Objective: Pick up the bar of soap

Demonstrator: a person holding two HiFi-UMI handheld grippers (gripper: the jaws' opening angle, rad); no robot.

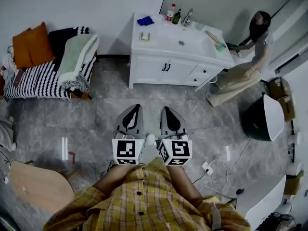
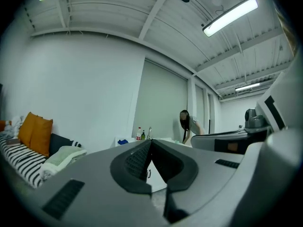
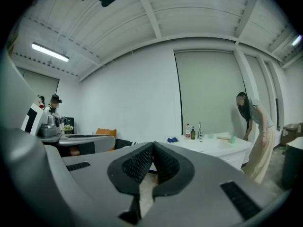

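Observation:
The bar of soap [image 1: 145, 36] is a pale block on the left part of the white sink cabinet's top [image 1: 163, 40], far ahead of me across the floor. Both grippers are held side by side at waist height over the grey floor, pointing toward the cabinet. My left gripper [image 1: 134, 108] is shut with nothing in it, its pads meeting at the tips [image 2: 150, 141]. My right gripper [image 1: 166, 109] is shut and empty too, pads together [image 3: 153, 145]. In the gripper views the cabinet [image 3: 215, 148] shows in the distance, and the soap cannot be made out there.
On the cabinet lie a blue cloth [image 1: 145, 20], two bottles [image 1: 170, 12] and a tap [image 1: 187, 16]. A person [image 1: 250, 57] leans at its right end. A striped couch with orange cushions [image 1: 31, 44] stands left. A black bin [image 1: 262, 118], floor cables [image 1: 208, 167] and a wooden table [image 1: 33, 186] are nearby.

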